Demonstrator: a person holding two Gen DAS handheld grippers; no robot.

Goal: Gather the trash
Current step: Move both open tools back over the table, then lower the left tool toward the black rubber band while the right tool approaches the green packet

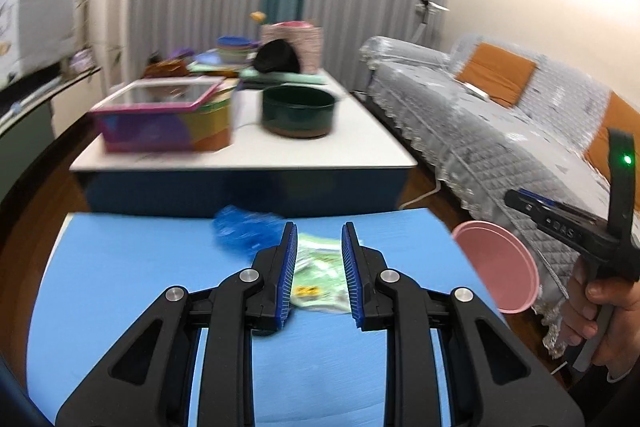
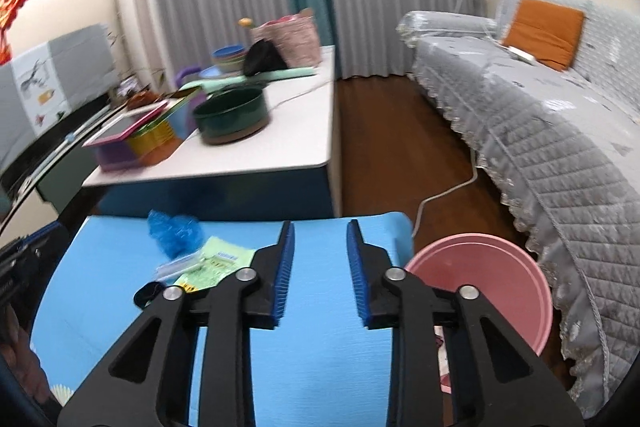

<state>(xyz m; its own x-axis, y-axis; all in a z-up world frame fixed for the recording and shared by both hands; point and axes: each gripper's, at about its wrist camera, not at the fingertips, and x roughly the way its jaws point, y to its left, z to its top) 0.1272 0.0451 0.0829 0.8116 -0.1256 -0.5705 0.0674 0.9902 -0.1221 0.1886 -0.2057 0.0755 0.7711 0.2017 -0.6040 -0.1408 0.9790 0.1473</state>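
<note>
Left gripper point(image 1: 319, 231) spread, empty, over green wrapper point(image 1: 320, 273); right gripper point(image 2: 320, 230) spread, empty; crumpled blue bag point(image 2: 174, 233), seemingly

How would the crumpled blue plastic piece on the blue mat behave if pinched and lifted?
The blue plastic piece looks thin and crinkled, so probably floppy and very light. It would likely compress between the jaws. On the smooth blue mat it may slide if pushed.

Matt blue mat point(image 2: 312, 367); glossy pink plastic bin point(image 2: 500, 279); quilted cloth sofa cover point(image 2: 560, 147); crinkly green wrapper point(image 1: 320, 267).
</note>
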